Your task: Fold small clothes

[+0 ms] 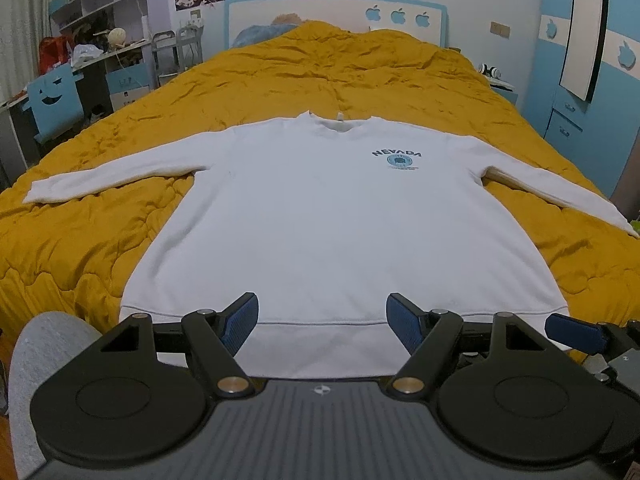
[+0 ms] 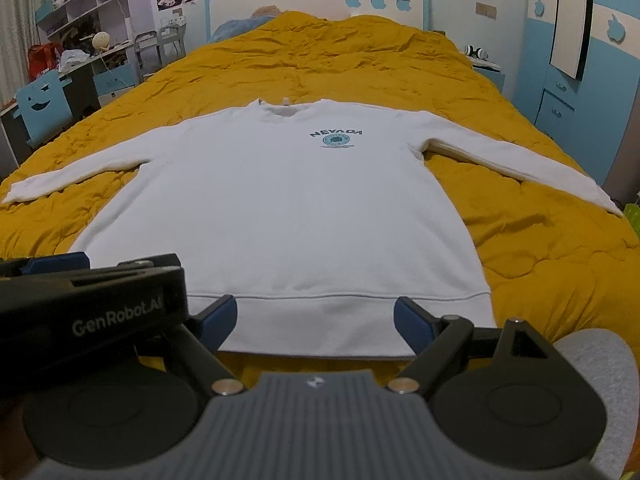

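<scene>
A white long-sleeved "NEVADA" sweatshirt [image 1: 320, 216] lies flat on the mustard quilted bed [image 1: 100, 248], collar away, hem nearest. Left gripper [image 1: 322, 320] and right gripper [image 2: 316, 320] have jaws apart, empty. Only the right view shows the left gripper's "GenRobot.AI" lettering.

Before you, a rumpled mustard-yellow quilted bedspread [image 1: 280, 80] reaches a white, blue-trimmed headboard [image 1: 336, 12] with apple cutouts; a cluttered desk [image 1: 100, 60] lines the wall on your left.

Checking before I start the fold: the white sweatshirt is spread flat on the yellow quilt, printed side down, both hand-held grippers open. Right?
Not quite: the white sweatshirt lies printed side up; the NEVADA logo shows in both wrist views. The rest holds: flat on the yellow quilt, left hand-held gripper and right hand-held gripper open.
</scene>
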`<state>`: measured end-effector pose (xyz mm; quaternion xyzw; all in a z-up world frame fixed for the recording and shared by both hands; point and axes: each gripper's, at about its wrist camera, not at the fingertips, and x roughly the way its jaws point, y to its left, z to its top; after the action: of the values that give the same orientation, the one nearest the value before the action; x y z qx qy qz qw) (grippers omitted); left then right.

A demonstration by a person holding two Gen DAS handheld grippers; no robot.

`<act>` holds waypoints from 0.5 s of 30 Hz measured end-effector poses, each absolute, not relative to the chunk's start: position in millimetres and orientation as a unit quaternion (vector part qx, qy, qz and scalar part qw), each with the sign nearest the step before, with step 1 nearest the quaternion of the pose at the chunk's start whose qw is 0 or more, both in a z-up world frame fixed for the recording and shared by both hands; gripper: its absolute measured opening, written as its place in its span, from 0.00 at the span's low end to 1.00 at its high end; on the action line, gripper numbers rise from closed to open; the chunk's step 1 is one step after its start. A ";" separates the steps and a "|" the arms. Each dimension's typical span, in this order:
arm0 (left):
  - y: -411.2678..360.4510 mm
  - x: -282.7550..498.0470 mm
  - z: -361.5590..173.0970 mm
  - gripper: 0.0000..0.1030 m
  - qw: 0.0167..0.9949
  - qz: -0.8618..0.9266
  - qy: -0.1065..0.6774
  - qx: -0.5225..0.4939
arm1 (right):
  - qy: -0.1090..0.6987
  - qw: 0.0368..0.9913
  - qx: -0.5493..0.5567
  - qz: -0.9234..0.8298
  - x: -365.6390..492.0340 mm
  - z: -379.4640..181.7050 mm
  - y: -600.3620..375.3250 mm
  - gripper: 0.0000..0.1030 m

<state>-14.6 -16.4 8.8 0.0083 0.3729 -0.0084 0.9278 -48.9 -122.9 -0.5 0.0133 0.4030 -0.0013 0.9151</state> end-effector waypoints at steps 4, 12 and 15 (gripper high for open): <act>-15.6 -13.6 6.5 0.83 0.926 -0.011 0.378 0.000 | 0.405 0.914 0.014 -0.002 -50.1 -1.5 -121.3 0.79; -15.3 -13.8 3.2 0.83 0.924 -0.009 0.383 0.000 | 0.411 0.911 0.013 -0.005 -48.9 -4.6 -120.8 0.79; -14.6 -13.5 2.7 0.83 0.923 -0.009 0.384 0.000 | 0.415 0.910 0.013 -0.004 -48.4 -5.9 -120.1 0.79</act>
<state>-13.5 -14.6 2.7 0.0004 0.3843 -0.0088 0.9232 -48.4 -120.1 -5.9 0.0127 0.4147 -0.0044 0.9098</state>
